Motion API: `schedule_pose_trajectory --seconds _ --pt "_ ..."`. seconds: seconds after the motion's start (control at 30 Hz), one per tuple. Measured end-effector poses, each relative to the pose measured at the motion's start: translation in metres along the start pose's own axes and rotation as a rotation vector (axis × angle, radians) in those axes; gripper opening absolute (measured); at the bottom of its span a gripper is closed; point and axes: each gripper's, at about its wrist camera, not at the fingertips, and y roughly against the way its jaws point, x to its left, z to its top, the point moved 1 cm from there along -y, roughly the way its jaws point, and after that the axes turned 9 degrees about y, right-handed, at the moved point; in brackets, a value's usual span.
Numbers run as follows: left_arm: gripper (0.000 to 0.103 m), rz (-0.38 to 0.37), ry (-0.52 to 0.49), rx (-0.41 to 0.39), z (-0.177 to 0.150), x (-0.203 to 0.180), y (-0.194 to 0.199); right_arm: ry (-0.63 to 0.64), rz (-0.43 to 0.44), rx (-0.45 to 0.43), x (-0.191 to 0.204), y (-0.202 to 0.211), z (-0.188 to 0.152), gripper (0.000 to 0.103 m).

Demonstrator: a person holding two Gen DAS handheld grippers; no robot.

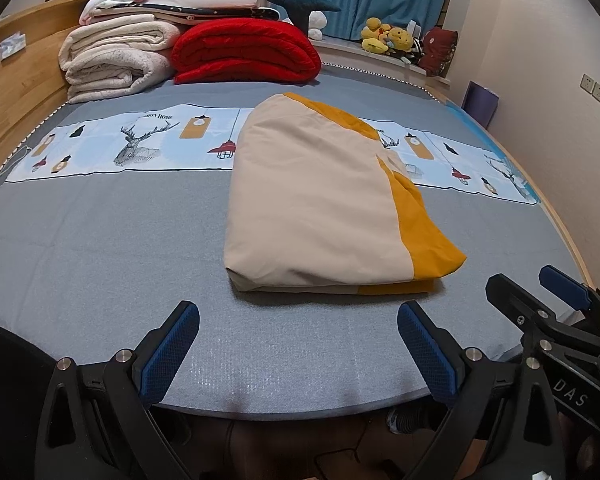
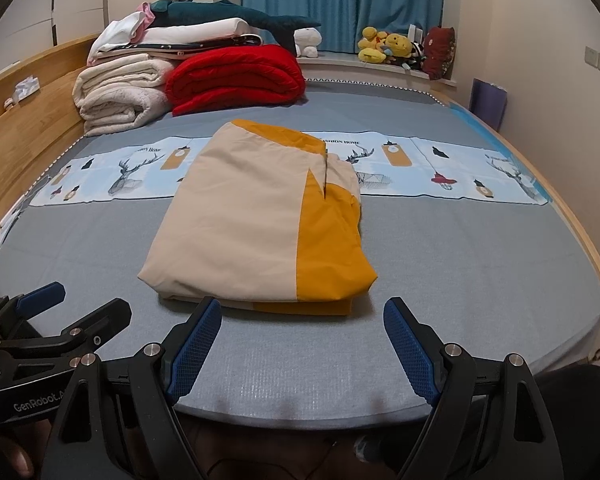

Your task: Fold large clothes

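A beige and mustard-yellow garment (image 1: 316, 196) lies folded into a thick rectangle in the middle of the grey-blue bed (image 1: 100, 240); it also shows in the right wrist view (image 2: 252, 224). My left gripper (image 1: 298, 320) is open and empty, just short of the garment's near edge. My right gripper (image 2: 302, 316) is open and empty, with its left fingertip (image 2: 212, 312) close to the fold's near edge. Neither gripper touches the cloth. The right gripper shows at the right edge of the left wrist view (image 1: 540, 300).
Folded cream blankets (image 1: 116, 60), a red quilt (image 1: 244, 50) and stacked bedding sit at the bed's far left by the wooden headboard (image 1: 16, 92). Plush toys (image 1: 388, 38) line the window ledge below blue curtains. The bed's near edge (image 1: 300, 408) lies under the grippers.
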Motion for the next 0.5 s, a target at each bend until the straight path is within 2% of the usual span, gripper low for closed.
schedule_pose_trajectory --seconds 0.5 --pt "0.099 0.005 -0.003 -0.003 -0.0001 -0.0007 0.0005 0.001 -0.003 -0.001 -0.0005 -0.0006 0.0006 0.084"
